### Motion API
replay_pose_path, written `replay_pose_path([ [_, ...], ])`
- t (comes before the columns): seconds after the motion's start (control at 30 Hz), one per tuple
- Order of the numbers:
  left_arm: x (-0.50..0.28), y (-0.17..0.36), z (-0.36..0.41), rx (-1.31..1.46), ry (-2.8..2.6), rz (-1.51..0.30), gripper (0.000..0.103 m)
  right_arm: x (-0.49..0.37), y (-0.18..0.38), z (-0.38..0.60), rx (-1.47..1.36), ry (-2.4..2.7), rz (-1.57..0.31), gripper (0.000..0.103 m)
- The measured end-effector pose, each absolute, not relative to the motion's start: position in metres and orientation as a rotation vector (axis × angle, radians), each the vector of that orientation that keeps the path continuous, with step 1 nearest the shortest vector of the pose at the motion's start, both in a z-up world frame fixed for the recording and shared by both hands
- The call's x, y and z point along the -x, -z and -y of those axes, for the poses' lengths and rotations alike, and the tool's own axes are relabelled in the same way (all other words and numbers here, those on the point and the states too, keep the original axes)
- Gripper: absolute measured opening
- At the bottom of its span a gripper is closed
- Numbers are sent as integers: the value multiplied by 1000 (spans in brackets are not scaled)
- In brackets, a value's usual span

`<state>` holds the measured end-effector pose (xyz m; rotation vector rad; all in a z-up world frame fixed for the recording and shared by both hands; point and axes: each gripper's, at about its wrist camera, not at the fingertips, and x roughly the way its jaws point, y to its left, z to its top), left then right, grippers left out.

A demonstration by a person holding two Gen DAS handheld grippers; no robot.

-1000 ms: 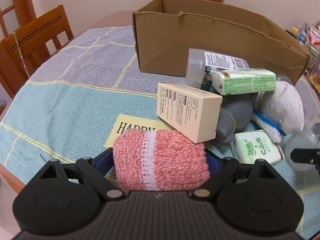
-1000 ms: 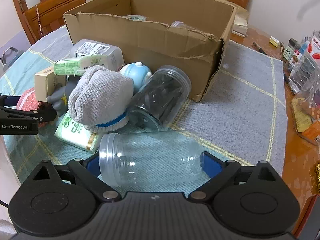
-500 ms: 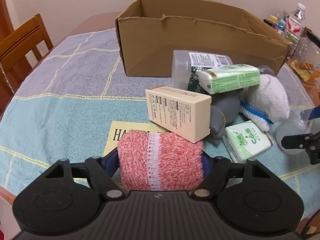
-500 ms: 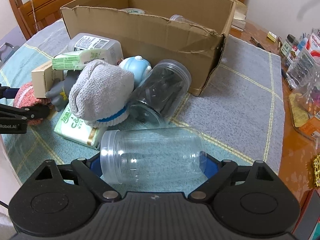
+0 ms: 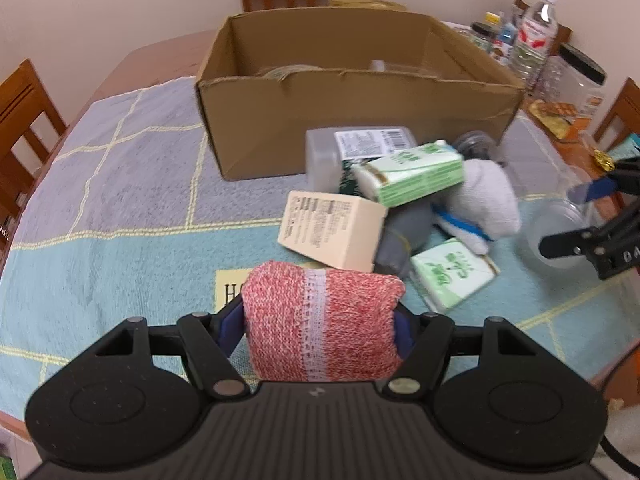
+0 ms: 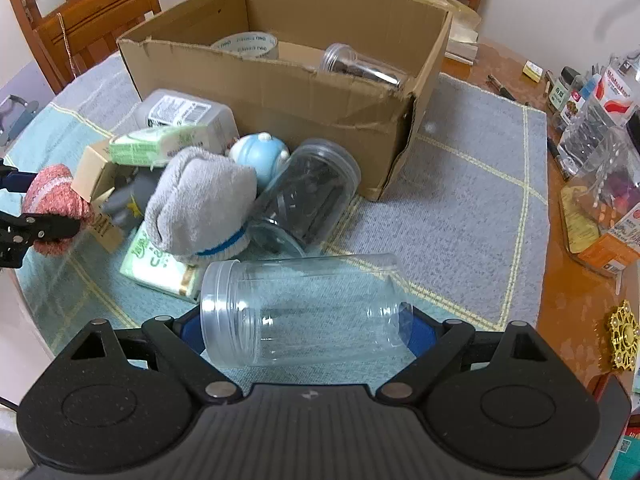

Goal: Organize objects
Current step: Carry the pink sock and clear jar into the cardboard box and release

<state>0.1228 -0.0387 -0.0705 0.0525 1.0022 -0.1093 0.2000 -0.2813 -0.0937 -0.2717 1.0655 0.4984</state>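
Observation:
My left gripper (image 5: 320, 324) is shut on a red-and-white knitted roll (image 5: 320, 324), held above the tablecloth. My right gripper (image 6: 306, 320) is shut on a clear plastic jar (image 6: 306, 308) lying sideways. An open cardboard box (image 5: 352, 120) stands at the back; in the right wrist view it (image 6: 280, 92) holds a tape roll (image 6: 246, 45) and a clear jar (image 6: 360, 66). In front of it lies a pile: beige carton (image 5: 332, 232), green tissue packs (image 5: 412, 172), grey sock roll (image 6: 200, 204), blue toy (image 6: 260, 156), dark jar (image 6: 312, 192).
Wooden chairs (image 5: 24, 128) stand around the table. Bottles and containers (image 5: 532, 36) crowd the right edge; they also show in the right wrist view (image 6: 592, 128). A checked cloth (image 6: 460, 184) covers the table.
Both grippers have risen with their loads and tilted toward the box, so its inside now shows. The pile has not moved.

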Motion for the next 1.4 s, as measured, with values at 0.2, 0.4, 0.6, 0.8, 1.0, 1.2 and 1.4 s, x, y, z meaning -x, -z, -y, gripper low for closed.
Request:
replay_pose_path([
  [0.2,-123,48,41,-55,181,-1010,70,-203,74,284,262,-507,-1050,95],
  [0.4,-135,24,43,-74,224,-970,70,-212,50,286,238,-511,-1011,95],
  [0.6,-164,1,45,-93,236,-911,70,-223,28,279,230,-513,-958,95],
  [0.8,-204,-20,47,-113,245,-855,70,-235,9,270,233,-521,-906,95],
  [1.0,-256,-34,47,-146,241,-804,70,-257,-6,260,223,-522,-860,95],
  [1.2,-310,-34,52,-143,249,-800,70,-281,-8,241,242,-525,-842,95],
  [1.4,-355,-20,62,-153,265,-811,70,-300,-4,225,254,-525,-834,103],
])
